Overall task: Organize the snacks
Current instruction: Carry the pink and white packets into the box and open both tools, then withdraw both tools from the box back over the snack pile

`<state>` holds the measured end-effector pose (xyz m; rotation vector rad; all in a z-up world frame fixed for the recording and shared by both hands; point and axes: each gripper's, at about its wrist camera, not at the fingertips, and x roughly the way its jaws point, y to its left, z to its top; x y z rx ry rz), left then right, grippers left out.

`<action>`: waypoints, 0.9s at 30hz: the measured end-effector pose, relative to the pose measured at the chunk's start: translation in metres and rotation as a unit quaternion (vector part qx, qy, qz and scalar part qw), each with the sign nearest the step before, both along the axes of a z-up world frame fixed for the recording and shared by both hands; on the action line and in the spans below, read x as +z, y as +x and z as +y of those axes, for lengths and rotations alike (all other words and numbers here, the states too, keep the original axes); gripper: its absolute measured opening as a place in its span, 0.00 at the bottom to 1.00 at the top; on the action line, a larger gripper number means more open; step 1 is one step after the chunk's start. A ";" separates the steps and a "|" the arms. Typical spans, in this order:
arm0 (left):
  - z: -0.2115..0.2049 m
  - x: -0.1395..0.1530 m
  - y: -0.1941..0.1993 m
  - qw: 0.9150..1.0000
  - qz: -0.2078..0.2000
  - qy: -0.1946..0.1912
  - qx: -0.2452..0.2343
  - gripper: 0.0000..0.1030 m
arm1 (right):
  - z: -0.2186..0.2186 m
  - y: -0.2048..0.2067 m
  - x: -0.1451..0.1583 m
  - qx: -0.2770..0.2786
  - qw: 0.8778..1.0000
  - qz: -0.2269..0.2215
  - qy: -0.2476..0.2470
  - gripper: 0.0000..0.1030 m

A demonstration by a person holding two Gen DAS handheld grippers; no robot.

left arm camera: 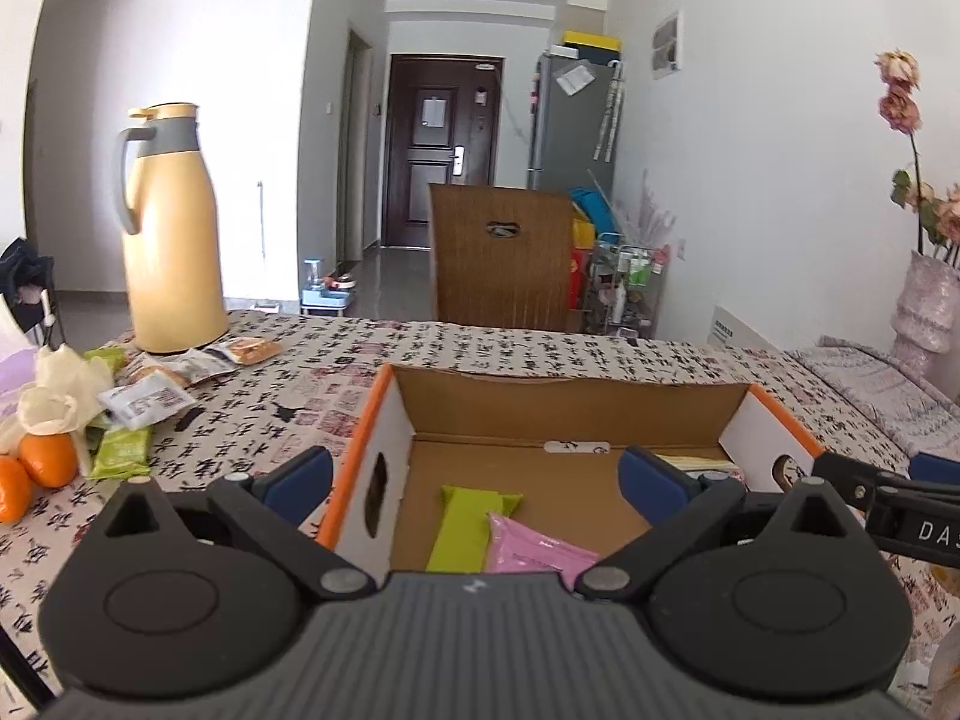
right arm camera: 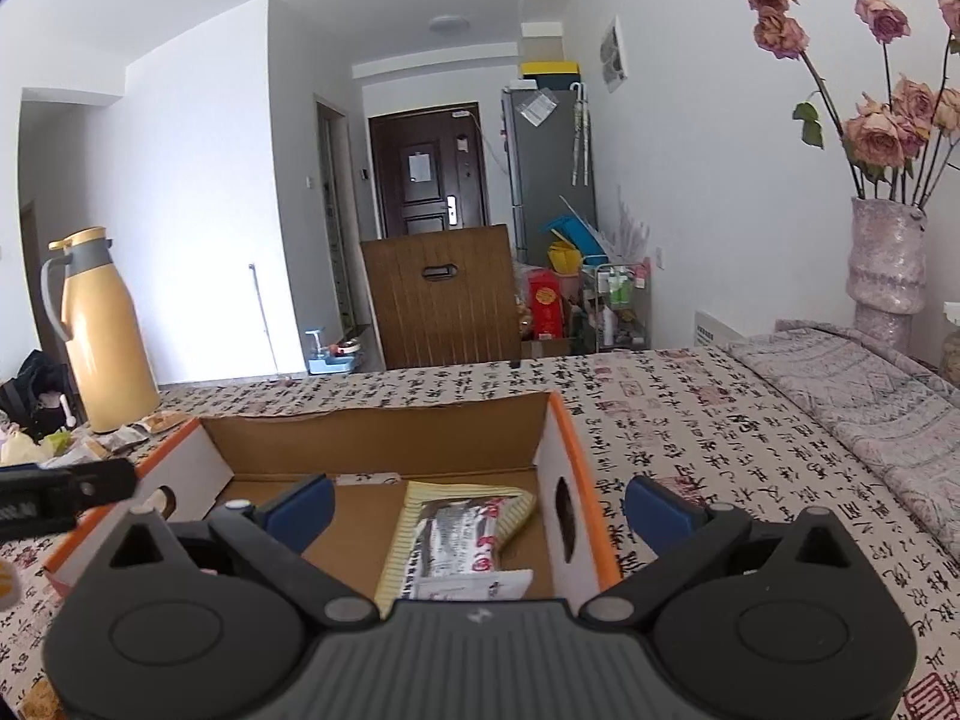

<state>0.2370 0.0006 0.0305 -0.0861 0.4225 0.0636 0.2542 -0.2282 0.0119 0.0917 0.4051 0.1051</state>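
Four packets at least already lie inside the open cardboard box with orange edges: a lime-green wrapped bar and a pink wrapped packet touching it on its three o'clock side, seen from the left wrist, and, seen from the right wrist, a silver-and-red printed packet resting on a pale yellow striped packet near the box's three o'clock wall. Part of the sorting therefore looks done.

Much is left, I judge. At nine o'clock of the box, well apart from it on the calligraphy-print tablecloth, a loose heap remains: white and silver printed snack packets, a green wrapped snack bar and an orange-filled clear packet beside the tall cream-yellow thermos jug with grey handle. Two orange tangerines sit at the heap's seven o'clock edge; whether they belong in the box I cannot tell.

The left gripper hangs over the box's near edge, blue pads spread wide, nothing between them. The right gripper is likewise released, jaws fully apart and empty, straddling the box's three o'clock wall with the silver-and-red packet lying free below. Next should be a reach toward the nine o'clock heap.
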 end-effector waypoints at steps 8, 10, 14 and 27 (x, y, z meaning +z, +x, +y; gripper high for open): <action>0.009 0.008 -0.020 1.000 0.007 -0.006 0.006 1.00 | -0.001 -0.019 0.010 -0.001 1.000 -0.008 -0.009 1.00; 0.012 0.008 -0.025 1.000 0.009 -0.006 0.008 1.00 | 0.000 -0.026 0.010 0.001 1.000 -0.007 -0.011 1.00; 0.014 0.008 -0.040 1.000 0.012 -0.007 0.007 1.00 | 0.000 -0.042 0.012 0.003 1.000 -0.006 -0.008 1.00; 0.017 -0.002 -0.095 1.000 0.026 -0.010 0.001 1.00 | 0.002 -0.103 0.009 0.015 1.000 -0.002 -0.011 1.00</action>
